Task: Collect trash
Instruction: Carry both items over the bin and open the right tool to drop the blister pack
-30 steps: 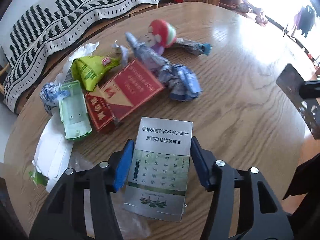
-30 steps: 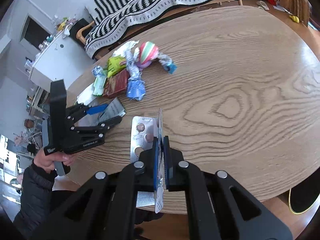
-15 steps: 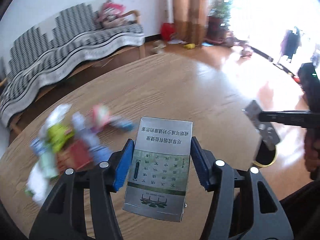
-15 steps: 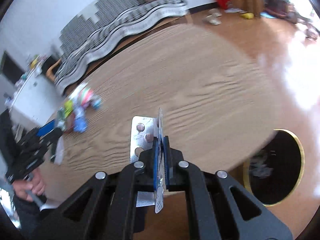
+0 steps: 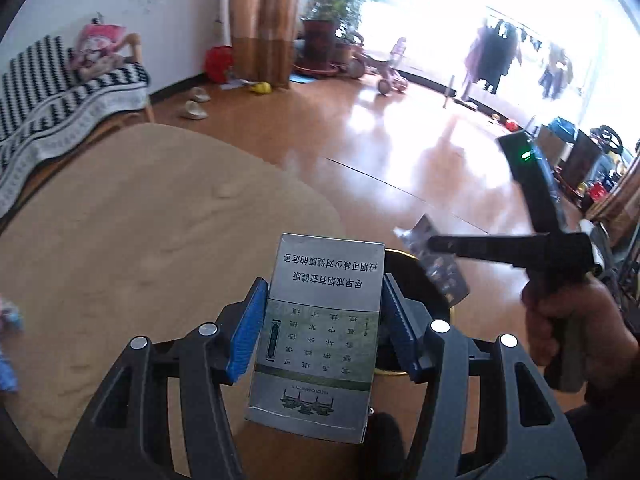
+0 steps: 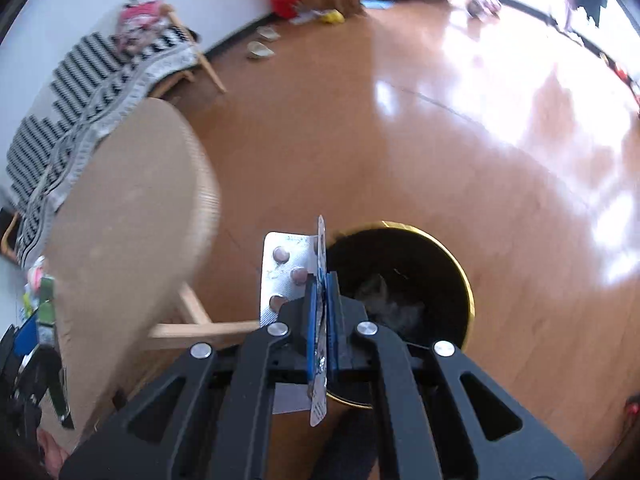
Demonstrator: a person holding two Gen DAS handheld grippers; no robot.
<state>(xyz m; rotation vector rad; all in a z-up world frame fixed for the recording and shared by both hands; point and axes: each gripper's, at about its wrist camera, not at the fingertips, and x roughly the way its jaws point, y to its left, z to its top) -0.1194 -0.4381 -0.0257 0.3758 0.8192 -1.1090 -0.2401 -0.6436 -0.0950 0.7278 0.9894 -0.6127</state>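
Note:
My left gripper (image 5: 323, 284) is shut on a silver and green cigarette box (image 5: 320, 328), its blue pads pressing both long sides. Behind the box shows the gold rim of a black bin (image 5: 457, 312) standing on the floor. My right gripper (image 6: 321, 280) is shut on a silver blister pack (image 6: 280, 272), held edge-on above the near left rim of the bin (image 6: 469, 292). Grey crumpled trash (image 6: 384, 296) lies inside the bin. In the left wrist view the right gripper (image 5: 430, 244) holds the blister pack (image 5: 444, 272) over the bin, with a hand (image 5: 560, 320) on its handle.
The round wooden table (image 5: 140, 232) lies to the left, its edge close to the bin, with a bit of leftover trash (image 5: 8, 320) at the far left. Wooden table legs (image 6: 192, 328) stand beside the bin. A striped sofa (image 5: 60, 96) lines the wall; shiny wooden floor stretches beyond.
Both grippers have swung away from the trash pile on the table towards the bin on the floor. Each keeps its grip: the box in the left, the blister pack in the right.

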